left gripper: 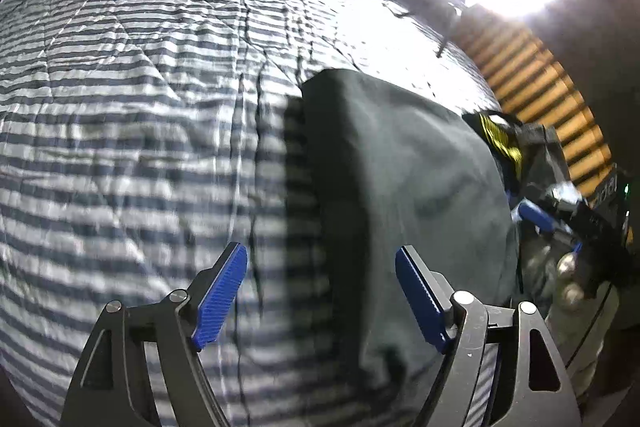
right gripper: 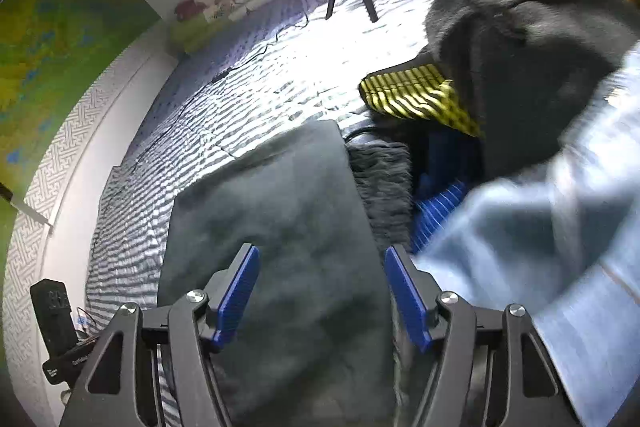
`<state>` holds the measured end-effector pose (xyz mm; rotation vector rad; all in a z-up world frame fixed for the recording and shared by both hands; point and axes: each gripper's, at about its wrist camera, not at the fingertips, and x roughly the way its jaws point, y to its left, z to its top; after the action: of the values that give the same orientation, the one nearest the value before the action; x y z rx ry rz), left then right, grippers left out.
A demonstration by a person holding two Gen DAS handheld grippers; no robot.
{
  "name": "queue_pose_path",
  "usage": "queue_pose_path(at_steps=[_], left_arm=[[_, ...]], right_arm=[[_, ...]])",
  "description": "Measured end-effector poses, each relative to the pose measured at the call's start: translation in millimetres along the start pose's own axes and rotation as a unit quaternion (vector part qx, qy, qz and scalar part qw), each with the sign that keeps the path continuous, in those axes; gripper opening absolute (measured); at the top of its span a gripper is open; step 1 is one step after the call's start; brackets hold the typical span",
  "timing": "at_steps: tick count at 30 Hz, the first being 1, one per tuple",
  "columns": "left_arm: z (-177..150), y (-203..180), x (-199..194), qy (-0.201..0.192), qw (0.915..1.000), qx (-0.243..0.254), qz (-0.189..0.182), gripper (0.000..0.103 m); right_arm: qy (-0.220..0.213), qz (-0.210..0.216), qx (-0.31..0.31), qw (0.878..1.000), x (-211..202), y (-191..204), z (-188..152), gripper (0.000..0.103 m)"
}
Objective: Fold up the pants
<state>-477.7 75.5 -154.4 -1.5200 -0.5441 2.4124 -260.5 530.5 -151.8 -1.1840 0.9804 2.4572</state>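
Grey folded pants (right gripper: 280, 211) below both grippers' parted, empty jaws.

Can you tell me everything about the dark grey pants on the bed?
The dark grey pants look like soft, plain cloth, folded into a flat, long rectangle with a few wrinkles. They lie on the striped bedspread. On one side they sit next to a pile of other clothes. Both grippers hang open above them, and neither one is pinching the cloth.
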Motion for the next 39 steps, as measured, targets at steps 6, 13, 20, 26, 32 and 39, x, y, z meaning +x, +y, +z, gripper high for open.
queue_pose_path(at_steps=[6,13,20,26,32,39], left_arm=[[27.7,0.9,37.0,0.038,0.9987,-0.034,-0.007,0.082],[39.2,-4.5,64.3,0.050,0.9983,-0.030,-0.003,0.089],[51.1,-8.8,70.6,0.037,0.9988,-0.032,-0.006,0.089],[52.5,-16.8,74.2,0.041,0.9990,-0.014,-0.004,0.065],[49.3,-31.5,81.0,0.039,0.9992,0.001,0.009,0.033],[45.2,-45.3,75.3,0.015,0.9990,0.026,0.034,0.013]], right_arm=[[0.048,-0.033,-0.006,0.998,34.5,-10.2,20.5,0.062],[0.095,-0.017,-0.017,0.995,50.4,-24.3,15.7,0.065],[0.099,-0.012,-0.053,0.994,69.2,-14.5,9.8,0.076],[0.093,0.035,-0.039,0.994,64.4,-24.7,11.4,0.061],[0.090,0.064,-0.024,0.994,59.0,-34.1,10.0,0.050],[0.081,0.058,-0.066,0.993,55.5,-21.7,1.7,0.029]])
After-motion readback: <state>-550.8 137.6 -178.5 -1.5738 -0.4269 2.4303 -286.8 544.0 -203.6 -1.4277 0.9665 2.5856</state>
